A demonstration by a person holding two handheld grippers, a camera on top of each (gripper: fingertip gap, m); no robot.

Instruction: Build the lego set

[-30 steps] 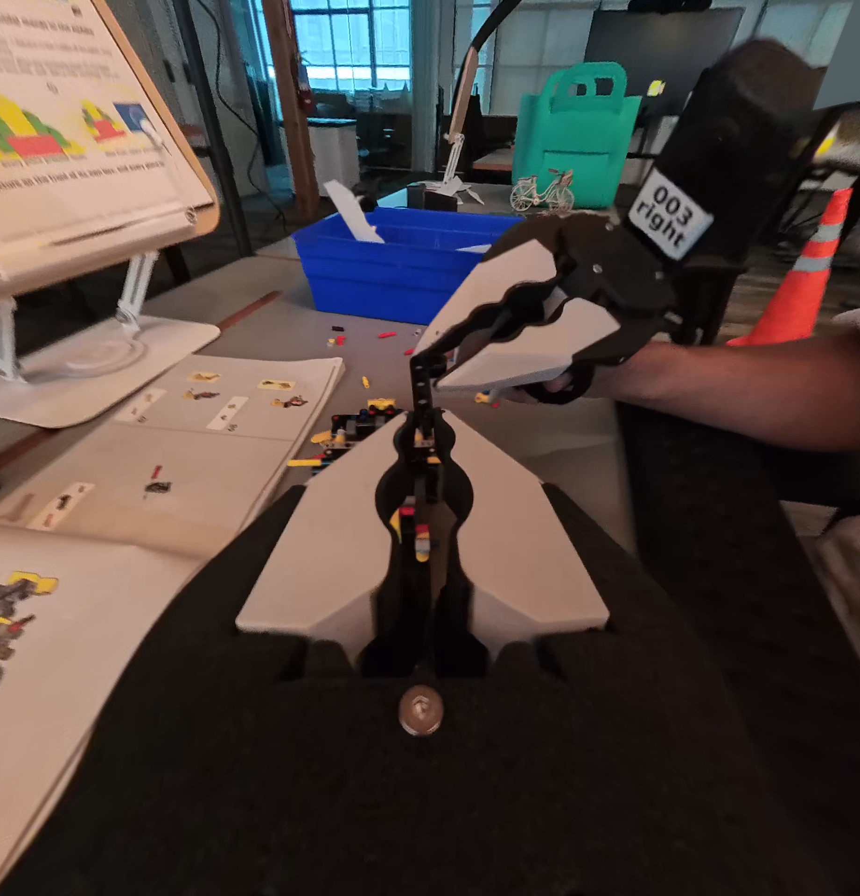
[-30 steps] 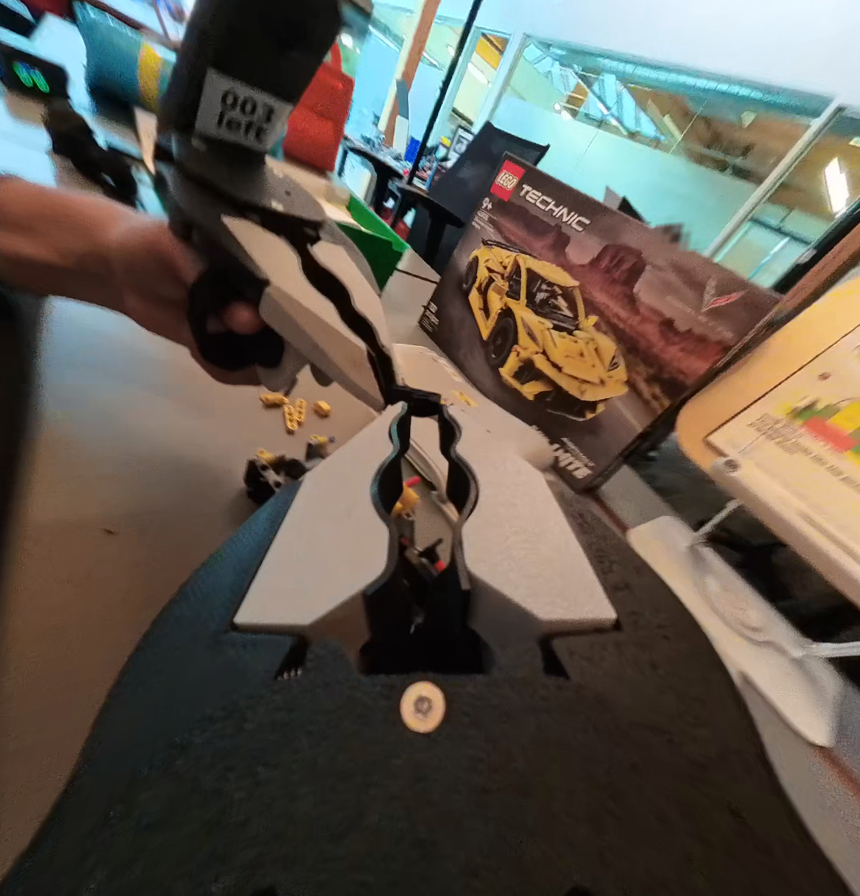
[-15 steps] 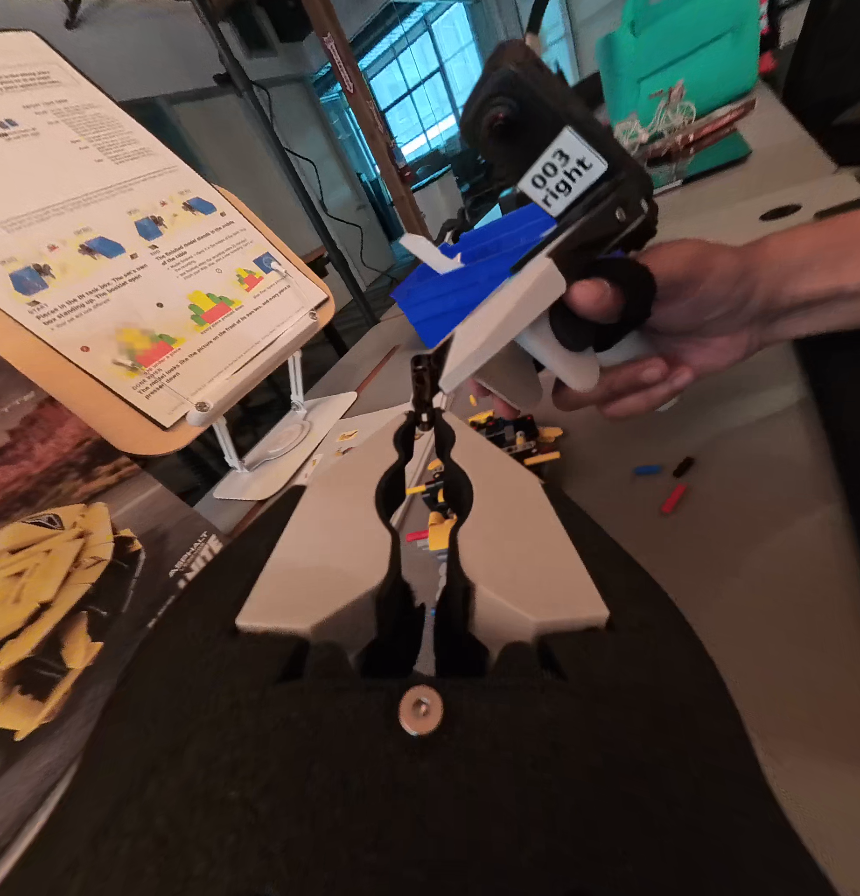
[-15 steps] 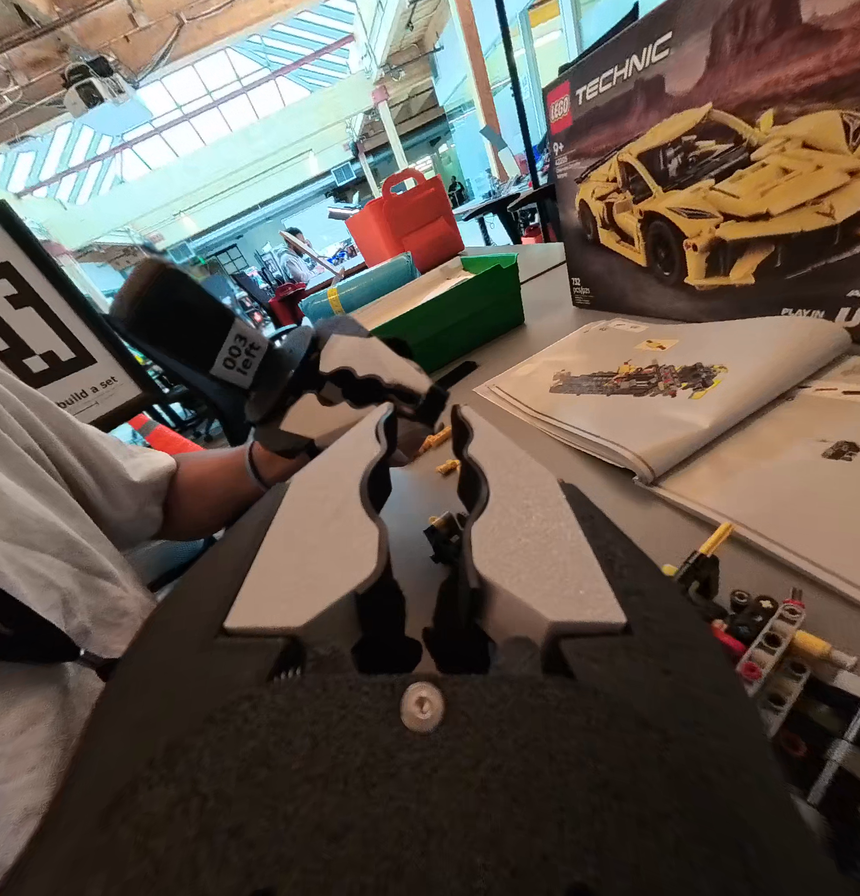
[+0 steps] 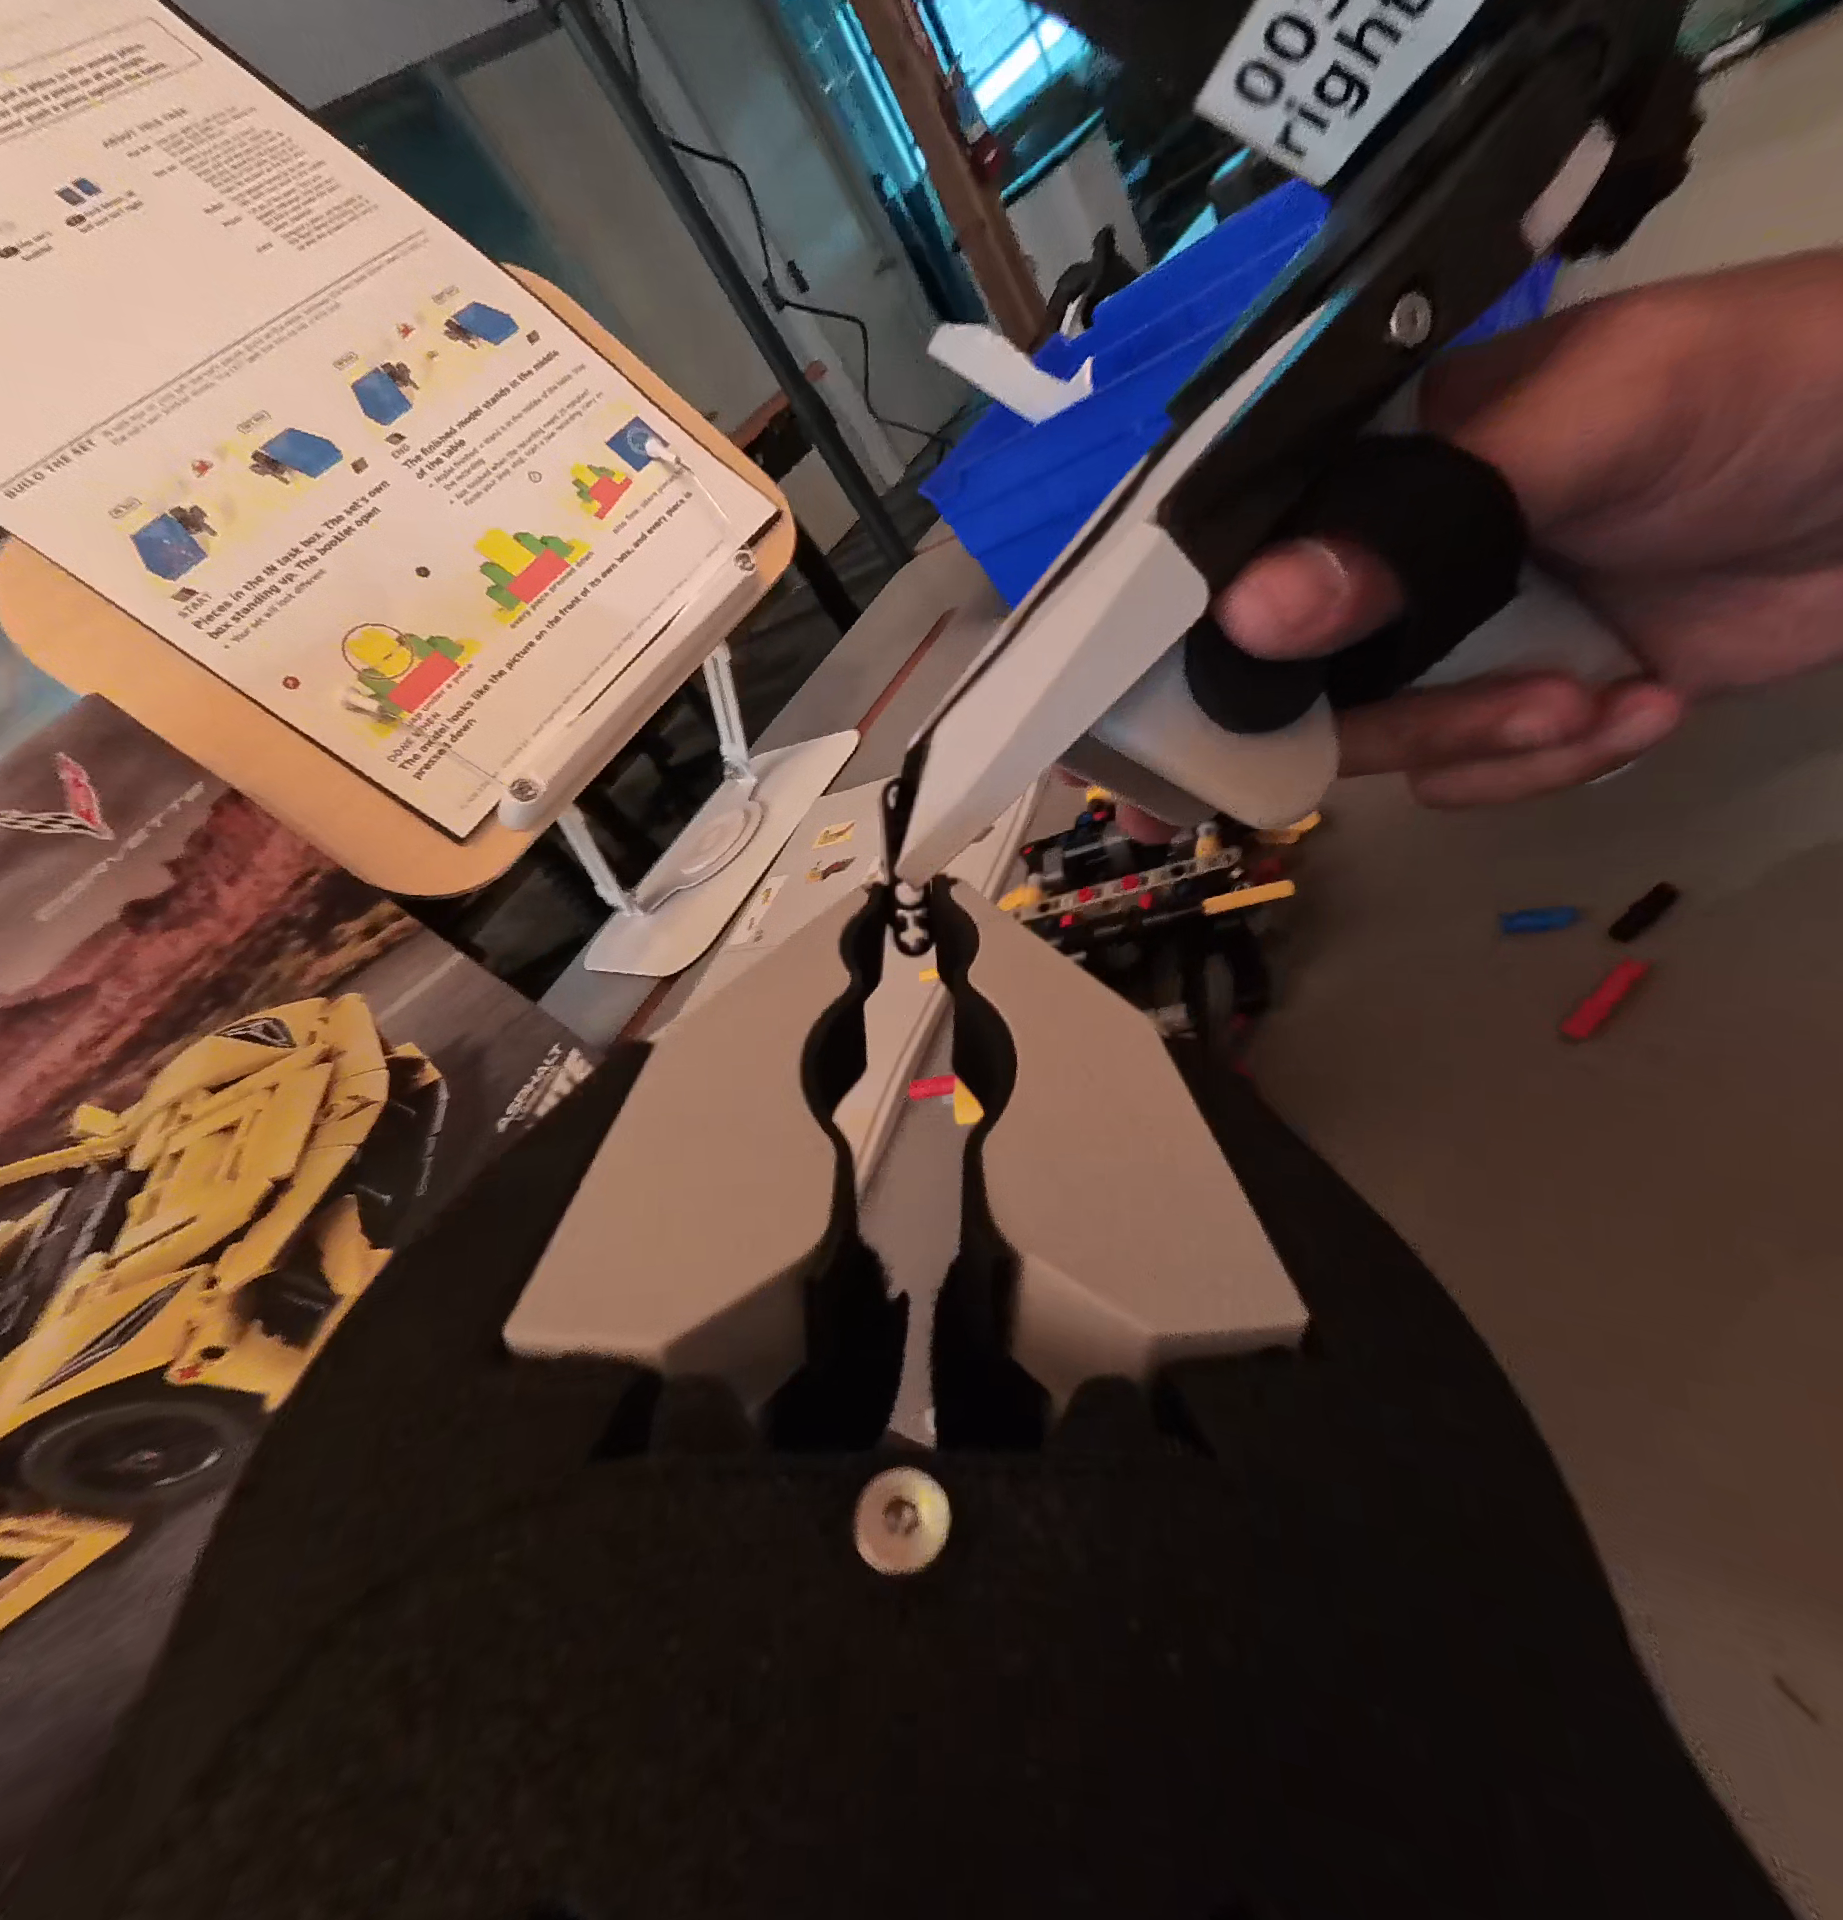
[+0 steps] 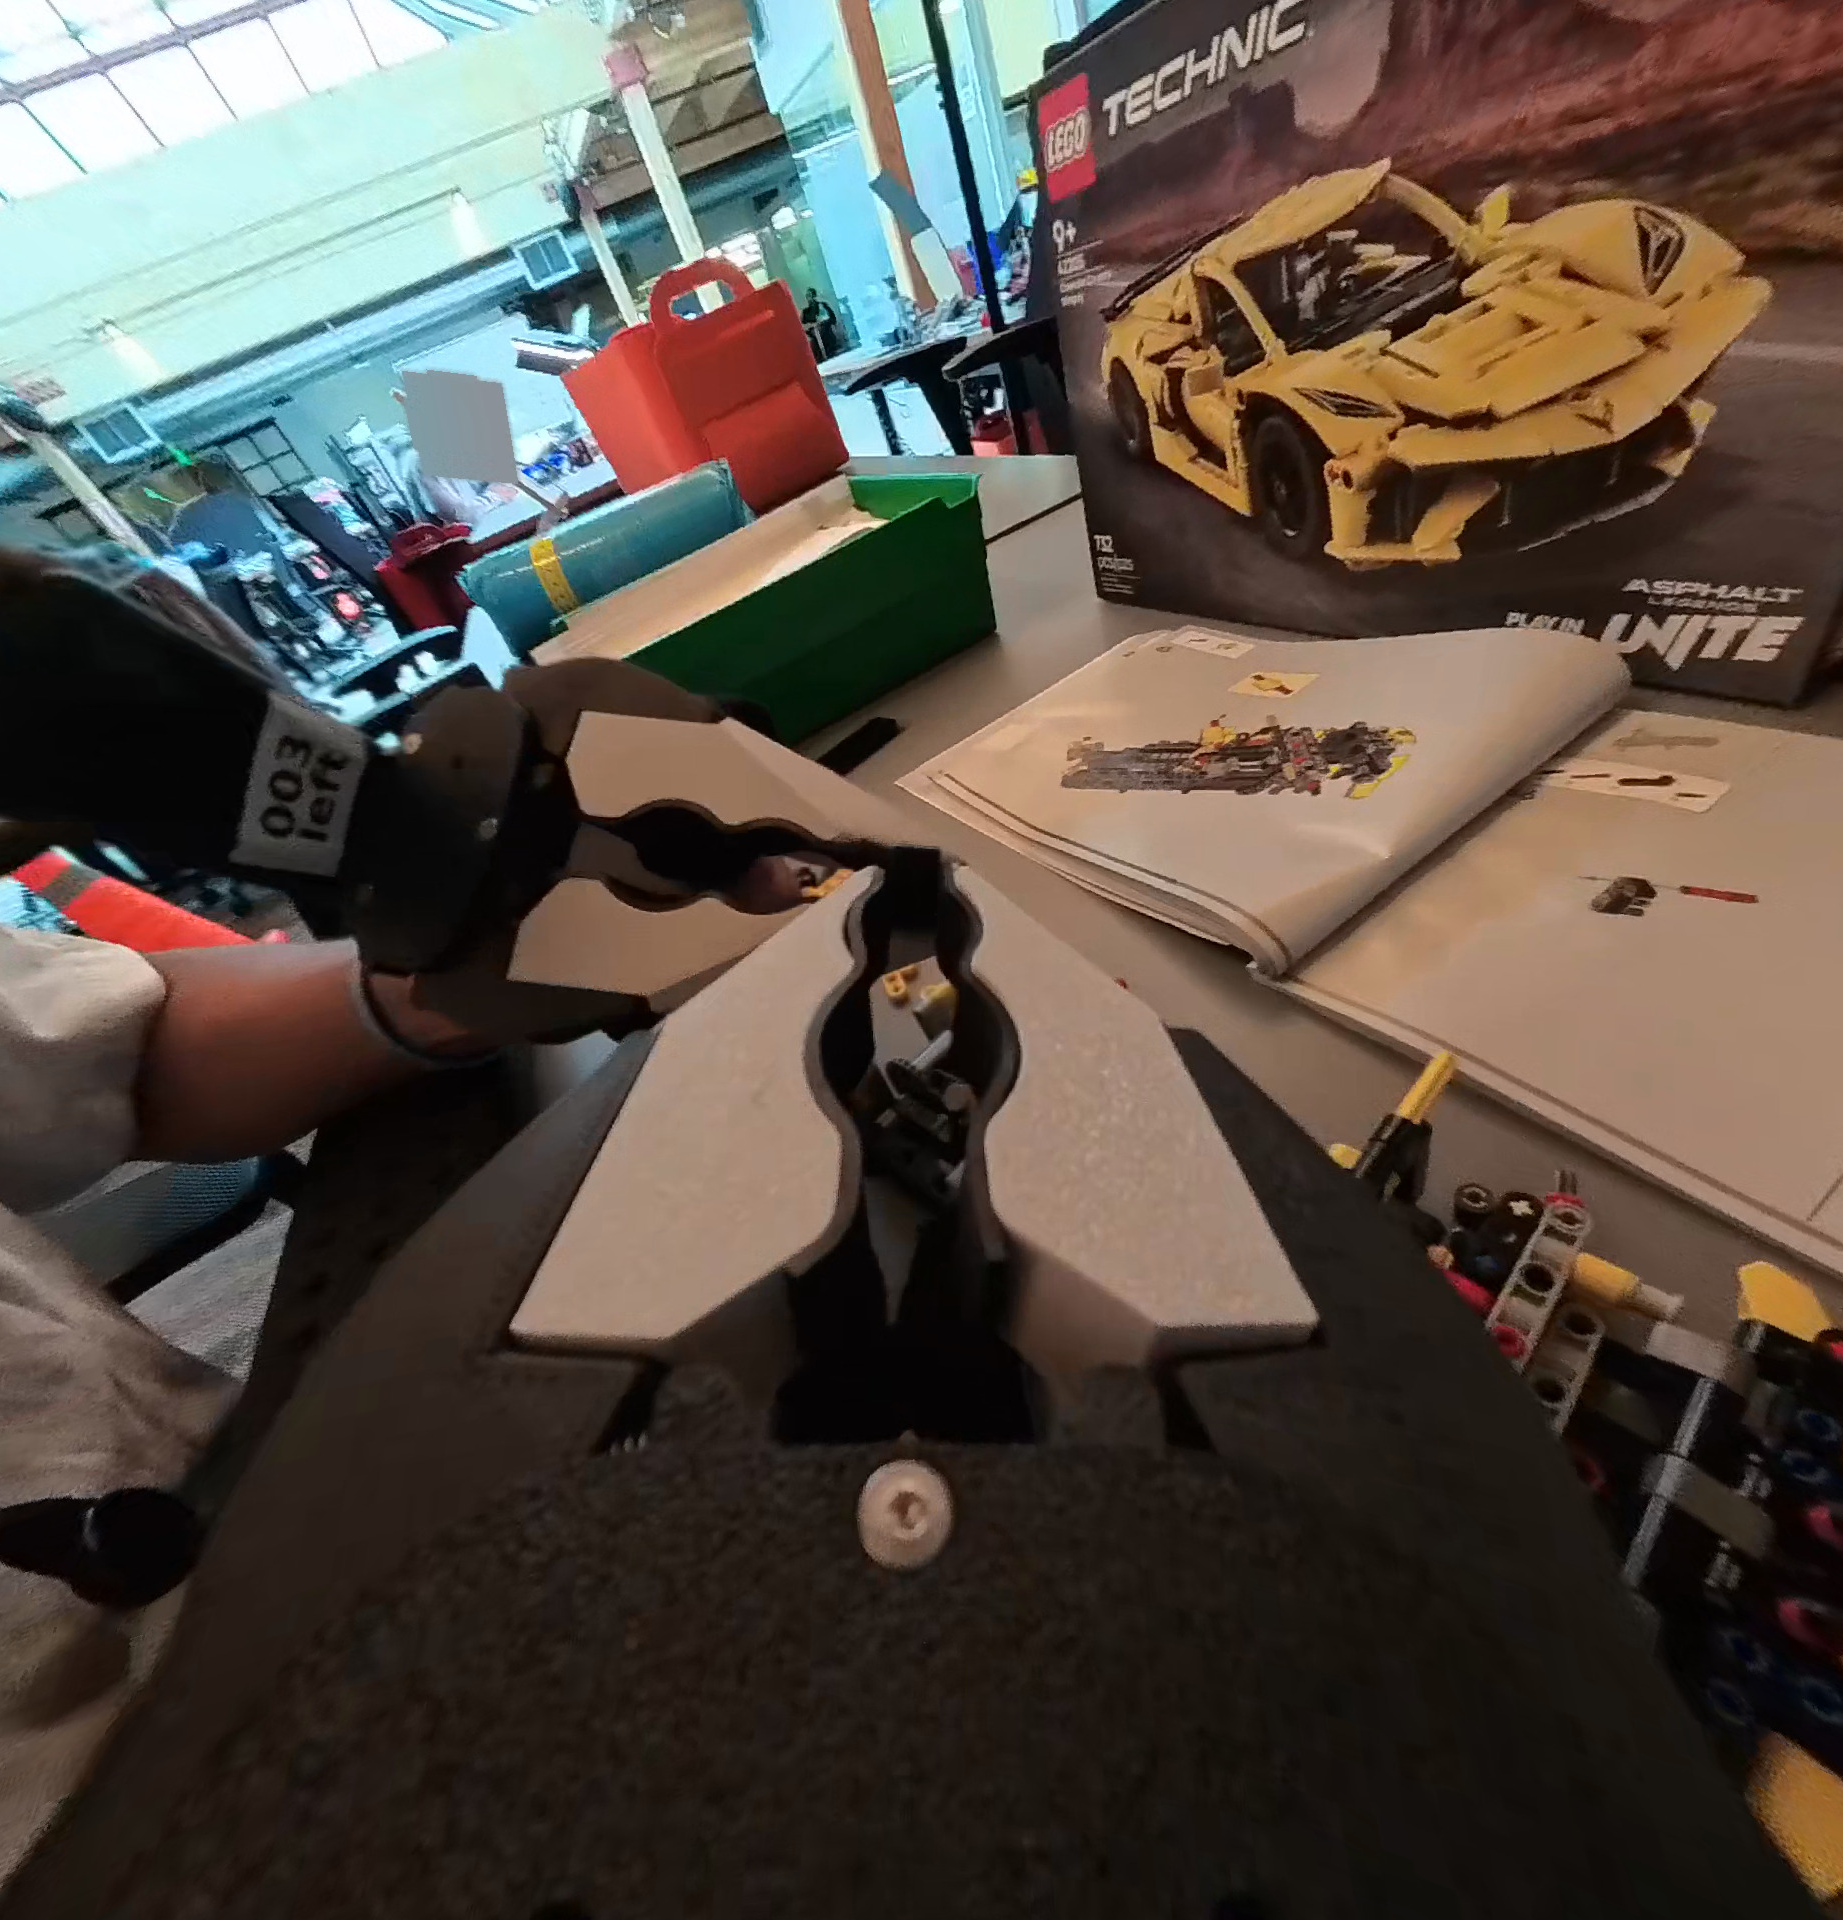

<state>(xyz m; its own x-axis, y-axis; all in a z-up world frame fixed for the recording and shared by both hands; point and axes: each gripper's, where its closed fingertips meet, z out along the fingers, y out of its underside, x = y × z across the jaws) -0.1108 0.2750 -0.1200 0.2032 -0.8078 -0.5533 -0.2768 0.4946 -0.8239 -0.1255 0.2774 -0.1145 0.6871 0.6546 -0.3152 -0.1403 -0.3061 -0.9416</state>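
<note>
Spotter: Which step are you on?

Operator: Joining small parts in mid-air, as I read it. My left hand-held gripper [image 5: 909,914] is pressed together on a small black piece [image 5: 909,923], right at the fingertips. My right hand-held gripper [image 6: 909,904] meets it tip to tip and is pinched on the same black bit. I can't tell whether that is one part or two being mated.

Spotter: Where is the main model?

Operator: The partial build [image 5: 1135,894] sits on the surface [image 5: 1519,1299], apart from both tools. It lies at about two o'clock from my left tips in the left wrist view, and at four o'clock in the right wrist view. The open booklet [image 6: 1312,810] lies at two o'clock in the right wrist view, with the set's box [image 6: 1416,312] standing behind it. Loose pins [image 5: 1603,997] lie at three o'clock on the left view.

Spotter: Next move?

Operator: I judge it calls for a straight, aligned push between the two tips. Then one side has to release so the other can carry the piece down to the build. Any twist and something this small could pop out.
</note>
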